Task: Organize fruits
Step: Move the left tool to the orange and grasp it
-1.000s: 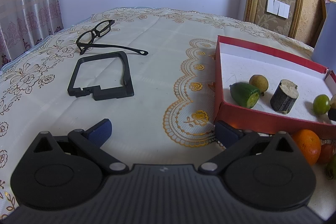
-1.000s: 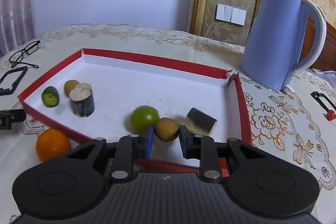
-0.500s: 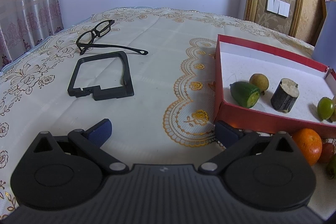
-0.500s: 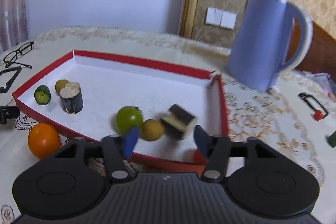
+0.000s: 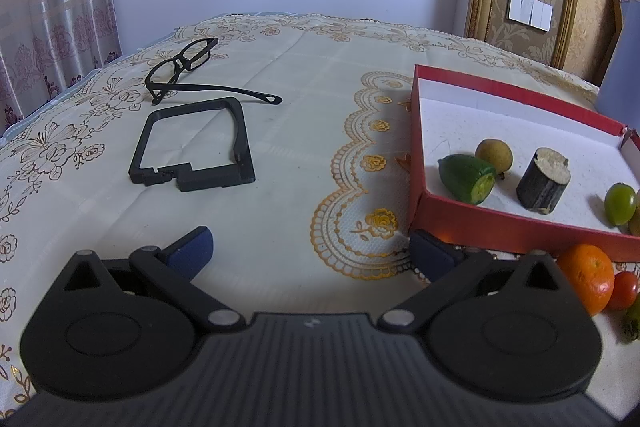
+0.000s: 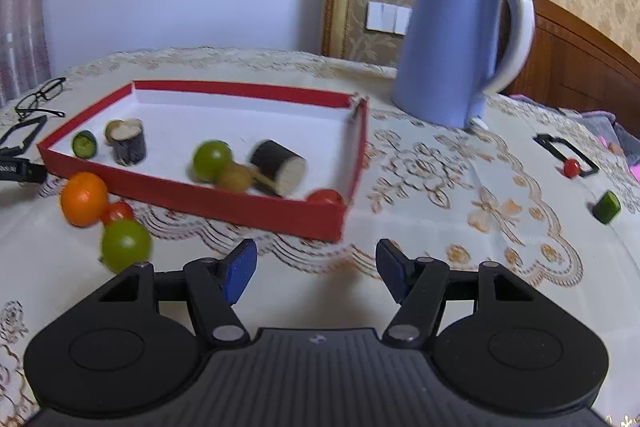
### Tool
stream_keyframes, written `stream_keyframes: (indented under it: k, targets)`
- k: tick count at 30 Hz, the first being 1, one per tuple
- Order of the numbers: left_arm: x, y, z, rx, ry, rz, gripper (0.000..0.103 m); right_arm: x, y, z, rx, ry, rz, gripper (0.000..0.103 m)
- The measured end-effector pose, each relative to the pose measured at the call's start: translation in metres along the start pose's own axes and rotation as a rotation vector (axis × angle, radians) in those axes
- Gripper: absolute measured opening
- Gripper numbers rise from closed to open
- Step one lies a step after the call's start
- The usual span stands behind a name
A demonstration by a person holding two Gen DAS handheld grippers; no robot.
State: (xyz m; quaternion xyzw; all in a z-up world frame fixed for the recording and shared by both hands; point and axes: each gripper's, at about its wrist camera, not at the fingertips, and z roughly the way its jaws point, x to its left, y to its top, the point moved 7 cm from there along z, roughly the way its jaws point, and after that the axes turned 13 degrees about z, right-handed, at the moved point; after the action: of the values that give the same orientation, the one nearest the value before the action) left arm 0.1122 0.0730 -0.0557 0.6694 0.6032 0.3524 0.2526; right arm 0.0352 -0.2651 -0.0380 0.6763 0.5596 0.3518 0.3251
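Several fruits are seen inside the red box (image 6: 192, 201): a cut green piece (image 6: 84, 144), a dark stub (image 6: 129, 141) with a yellowish fruit (image 5: 494, 155) half hidden behind it, a green round fruit (image 6: 212, 159), a brownish fruit (image 6: 235, 177) touching it, a dark cut cylinder (image 6: 278, 167) lying on its side, and a red tomato (image 6: 325, 195) partly cut off by the near wall. This group is blurred in the right wrist view, so outlines are soft. Just outside the box's near wall, an orange (image 6: 84, 199), a small tomato (image 6: 117, 211) and a green fruit (image 6: 125, 245) are clustered, touching or nearly so. Well apart to the right, a green chunk (image 6: 607, 207) and a red ball (image 6: 572, 167) by a black frame are found. The right gripper (image 6: 316, 269) is held wide, empty, above the cloth in front of the box. The left gripper (image 5: 310, 251) is likewise spread wide and empty, its right finger close to the box's corner. Glasses (image 5: 188, 69), a black bracket (image 5: 192, 147) and a blue kettle (image 6: 460, 43) are set around.
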Motion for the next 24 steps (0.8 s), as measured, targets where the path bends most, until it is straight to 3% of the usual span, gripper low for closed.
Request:
stream_keyframes:
  k: [9, 14, 16, 20, 24]
  targets:
    - [0.001, 0.0, -0.001, -0.005, -0.007, 0.003, 0.103, -0.021, -0.007, 0.01, 0.02, 0.008, 0.067, 0.071]
    - [-0.005, -0.004, -0.022, -0.027, -0.091, -0.003, 0.103, -0.023, -0.007, 0.011, 0.023, 0.021, 0.086, 0.073]
    - [-0.015, -0.004, -0.038, -0.063, -0.141, 0.037, 0.103, -0.023, -0.008, 0.012, 0.028, 0.029, 0.088, 0.075]
    - [-0.038, -0.005, -0.063, -0.138, -0.135, 0.163, 0.103, -0.024, -0.008, 0.012, 0.03, 0.032, 0.087, 0.077]
    - [-0.058, -0.005, -0.075, -0.174, -0.161, 0.225, 0.103, -0.023, -0.008, 0.012, 0.032, 0.036, 0.086, 0.078]
